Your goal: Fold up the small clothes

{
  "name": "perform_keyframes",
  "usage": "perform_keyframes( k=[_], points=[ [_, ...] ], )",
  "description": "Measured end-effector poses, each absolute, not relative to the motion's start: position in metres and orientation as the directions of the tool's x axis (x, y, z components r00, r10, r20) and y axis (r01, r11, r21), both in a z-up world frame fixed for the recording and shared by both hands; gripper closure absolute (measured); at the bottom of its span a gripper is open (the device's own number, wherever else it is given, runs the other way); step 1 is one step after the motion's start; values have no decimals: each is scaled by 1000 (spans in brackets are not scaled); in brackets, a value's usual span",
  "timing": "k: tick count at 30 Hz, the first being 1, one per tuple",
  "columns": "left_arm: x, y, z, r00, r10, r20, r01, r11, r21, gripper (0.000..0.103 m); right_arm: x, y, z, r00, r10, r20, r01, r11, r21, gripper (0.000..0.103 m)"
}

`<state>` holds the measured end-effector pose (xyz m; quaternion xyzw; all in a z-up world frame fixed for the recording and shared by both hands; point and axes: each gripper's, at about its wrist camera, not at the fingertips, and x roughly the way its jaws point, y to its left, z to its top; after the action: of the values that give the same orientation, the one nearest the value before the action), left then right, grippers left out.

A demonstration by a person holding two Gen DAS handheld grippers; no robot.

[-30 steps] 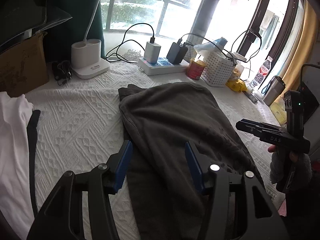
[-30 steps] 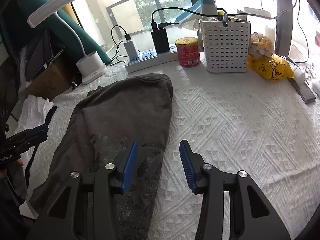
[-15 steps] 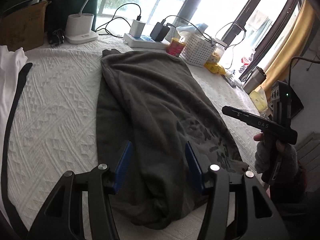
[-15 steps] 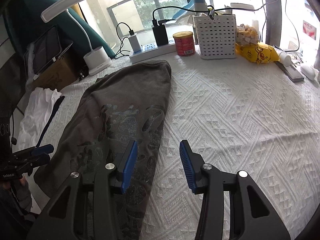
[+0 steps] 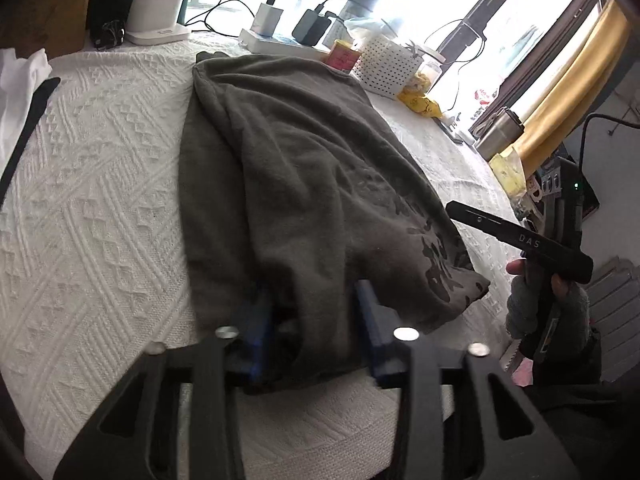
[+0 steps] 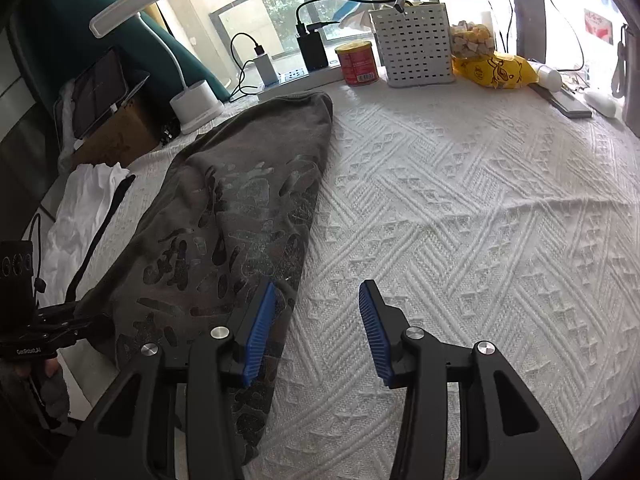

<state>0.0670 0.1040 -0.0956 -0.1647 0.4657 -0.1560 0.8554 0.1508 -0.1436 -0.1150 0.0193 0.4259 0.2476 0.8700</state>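
A dark grey-green garment (image 5: 304,160) with a faded print lies lengthwise on the white textured tablecloth (image 5: 100,200). My left gripper (image 5: 314,320) is down at its near hem. Its jaws are closing, with bunched cloth between the blue pads, which still stand apart. In the right wrist view the same garment (image 6: 240,208) runs along the left side. My right gripper (image 6: 316,320) is open: its left pad is over the garment's right edge, its right pad over bare tablecloth. Each gripper appears in the other's view, the left gripper (image 6: 52,328) at the hem corner and the right gripper (image 5: 456,210) beside the printed corner.
Along the window stand a lamp base (image 5: 156,16), a power strip (image 5: 276,42), a red can (image 6: 357,63), a white basket (image 6: 414,44) and a yellow bag (image 6: 496,70). A white garment (image 6: 86,208) lies at the far left. A steel flask (image 5: 498,132) stands at the right.
Both grippers have drawn back toward the table's near edge. The left one has dropped onto the garment's near hem and its jaws have narrowed around the cloth. The right jaws are unchanged.
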Motion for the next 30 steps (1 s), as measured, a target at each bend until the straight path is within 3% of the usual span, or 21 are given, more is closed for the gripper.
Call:
perform_keyframes(
  k=[2, 5, 25, 26, 27, 30],
  points=[
    [63, 109, -89, 536, -422, -731, 107, 893, -437, 91, 147, -144, -115, 515, 448, -731, -414, 877, 246, 57],
    [55, 114, -77, 570, -415, -709, 106, 893, -437, 93, 141, -142, -115, 514, 454, -728, -417, 874, 250, 57],
    [33, 114, -98, 548, -294, -783, 102, 953, -286, 94, 79, -117, -134, 480, 492, -727, -468, 844, 262, 57],
    [33, 111, -98, 546, -281, -789, 109, 958, -266, 94, 77, -116, -134, 489, 486, -724, -471, 846, 249, 60],
    [33, 108, -97, 547, -271, -792, 114, 962, -250, 94, 77, -114, -135, 495, 479, -725, -477, 847, 234, 79],
    [33, 99, -97, 547, -275, -790, 129, 961, -246, 94, 73, -111, -136, 535, 446, -717, -481, 859, 175, 94]
  ],
)
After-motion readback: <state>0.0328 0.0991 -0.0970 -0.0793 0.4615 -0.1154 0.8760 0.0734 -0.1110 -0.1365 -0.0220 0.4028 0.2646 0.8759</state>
